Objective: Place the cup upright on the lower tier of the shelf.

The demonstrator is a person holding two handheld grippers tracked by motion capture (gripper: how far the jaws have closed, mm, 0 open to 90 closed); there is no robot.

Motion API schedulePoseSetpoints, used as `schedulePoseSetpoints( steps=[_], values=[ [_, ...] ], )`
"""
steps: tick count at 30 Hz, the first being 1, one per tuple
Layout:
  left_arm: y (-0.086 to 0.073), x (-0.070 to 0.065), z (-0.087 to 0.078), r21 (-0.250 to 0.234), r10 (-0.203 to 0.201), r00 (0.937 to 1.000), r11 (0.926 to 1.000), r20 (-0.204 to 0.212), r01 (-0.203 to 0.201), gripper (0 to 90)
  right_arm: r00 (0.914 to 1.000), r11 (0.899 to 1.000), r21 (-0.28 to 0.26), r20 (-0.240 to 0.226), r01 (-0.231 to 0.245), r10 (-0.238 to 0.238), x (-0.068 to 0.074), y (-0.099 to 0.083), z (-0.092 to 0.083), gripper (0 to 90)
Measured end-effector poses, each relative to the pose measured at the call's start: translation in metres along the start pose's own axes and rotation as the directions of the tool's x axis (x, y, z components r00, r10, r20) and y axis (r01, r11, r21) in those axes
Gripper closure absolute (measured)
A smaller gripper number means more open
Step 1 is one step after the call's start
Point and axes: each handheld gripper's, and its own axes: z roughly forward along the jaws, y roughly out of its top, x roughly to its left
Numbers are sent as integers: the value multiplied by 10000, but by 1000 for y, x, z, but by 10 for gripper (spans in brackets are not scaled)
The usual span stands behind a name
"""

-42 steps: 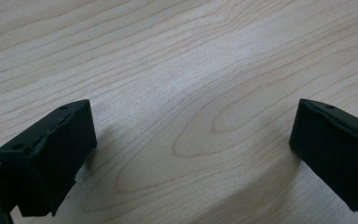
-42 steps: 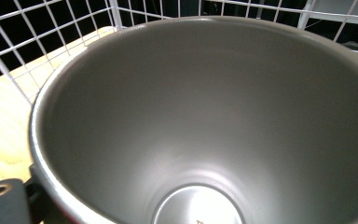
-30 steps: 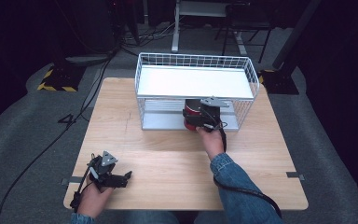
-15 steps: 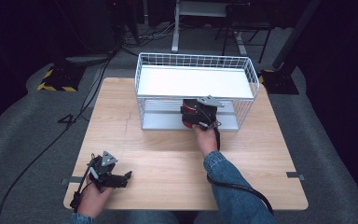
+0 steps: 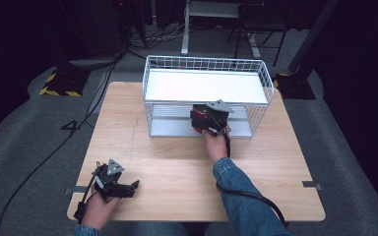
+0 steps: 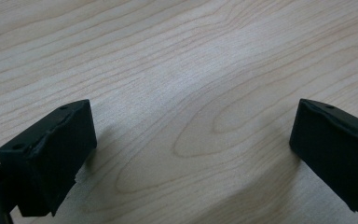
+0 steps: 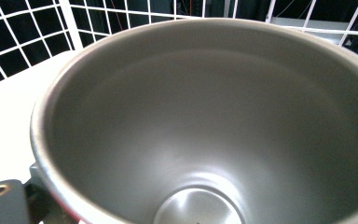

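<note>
**Metal cup up at the basket's front rim**

Wooden surface (image 5: 177, 162) first, mostly bare, grey carpet all round. Sitting on its far half: white wire basket (image 5: 204, 73) with a white shelf panel on top and a lower tier underneath. Then a denim sleeve (image 5: 241, 196) coming in from the bottom edge, hand stretched toward the basket's front. Right hand-held gripper (image 5: 209, 118) just at the front wall of the basket, level with the top shelf, grasping a metal cup (image 7: 214, 126) with a red outside – seen from the right gripper view, looking straight into its grey inside, mouth tilted toward the camera, white shelf and wire grid close behind it. Left hand-held gripper (image 5: 112, 181) parked near the front left corner of the surface, well apart from the basket, released, jaws wide with only wood grain between them
</note>
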Motion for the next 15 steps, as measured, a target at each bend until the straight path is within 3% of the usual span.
schedulePoseSetpoints(
  steps=[15],
  values=[
    [0, 0, 0, 1, -7, 10000, 10000, 2, 7, 9, 9995, 9996, -175, -228, 230, -234, -2, -1, 1, 52]
  ],
)
